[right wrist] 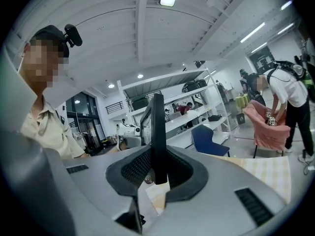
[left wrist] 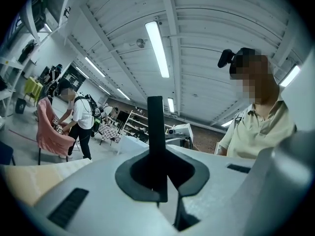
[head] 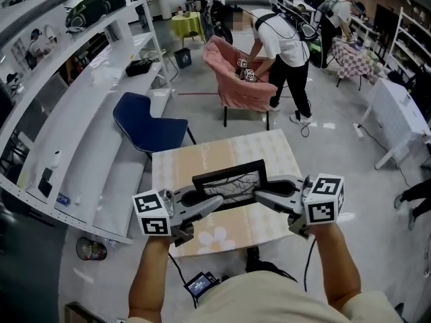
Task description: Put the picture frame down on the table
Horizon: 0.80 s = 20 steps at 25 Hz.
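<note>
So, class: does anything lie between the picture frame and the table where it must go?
Nothing visible does. The table looks bare around the picture frame; the patch under it is hidden.

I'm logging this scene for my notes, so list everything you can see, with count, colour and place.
black rectangular picture frame: one, black, held between both grippers over the table
square table under a beige flowered cloth: one, beige, directly below
blue padded chair: one, blue, left of the table
pink armchair: one, pink, farther back
person in a white shirt: one, white top, bending over the armchair
white shelving: one, white, along the left
left gripper: one, grey, shut on the frame's left edge
right gripper: one, grey, shut on its right edge
</note>
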Each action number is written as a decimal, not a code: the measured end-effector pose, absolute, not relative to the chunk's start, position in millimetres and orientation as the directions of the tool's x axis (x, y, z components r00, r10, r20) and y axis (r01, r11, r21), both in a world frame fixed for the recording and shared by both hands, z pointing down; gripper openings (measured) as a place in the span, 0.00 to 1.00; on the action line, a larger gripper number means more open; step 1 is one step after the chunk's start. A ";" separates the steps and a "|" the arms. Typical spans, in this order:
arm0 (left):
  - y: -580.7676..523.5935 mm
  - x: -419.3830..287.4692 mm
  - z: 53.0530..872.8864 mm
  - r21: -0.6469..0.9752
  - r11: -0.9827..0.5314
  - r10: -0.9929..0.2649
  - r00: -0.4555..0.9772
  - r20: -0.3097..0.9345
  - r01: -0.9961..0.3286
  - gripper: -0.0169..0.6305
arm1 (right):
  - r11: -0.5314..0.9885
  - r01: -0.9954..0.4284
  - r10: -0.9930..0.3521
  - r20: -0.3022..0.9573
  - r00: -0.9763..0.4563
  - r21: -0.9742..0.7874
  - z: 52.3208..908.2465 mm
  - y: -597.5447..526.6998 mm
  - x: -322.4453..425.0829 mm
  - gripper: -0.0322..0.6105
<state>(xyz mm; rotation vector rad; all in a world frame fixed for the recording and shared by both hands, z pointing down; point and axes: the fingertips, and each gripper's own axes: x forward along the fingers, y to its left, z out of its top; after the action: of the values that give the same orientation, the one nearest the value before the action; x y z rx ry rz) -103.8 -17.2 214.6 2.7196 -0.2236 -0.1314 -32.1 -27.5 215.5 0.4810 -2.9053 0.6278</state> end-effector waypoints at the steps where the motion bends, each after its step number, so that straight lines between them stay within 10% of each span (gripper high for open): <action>1: -22.8 -101.9 216.1 0.408 -0.902 -0.176 0.983 -0.055 -0.139 0.08 | 0.861 -0.332 -0.276 0.194 -0.941 -0.385 217.4 -33.0 -30.3 0.17; 20: -138.3 -75.1 245.3 0.437 -0.879 -0.211 0.978 0.002 -0.190 0.08 | 0.847 -0.312 -0.250 0.194 -0.949 -0.431 250.2 -150.0 -2.7 0.17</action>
<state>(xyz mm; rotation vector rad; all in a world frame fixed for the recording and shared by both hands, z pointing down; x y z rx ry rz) -75.1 -138.3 245.3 2.6759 -0.2858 -0.0631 -2.7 -150.0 250.2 0.4422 -2.8930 0.7091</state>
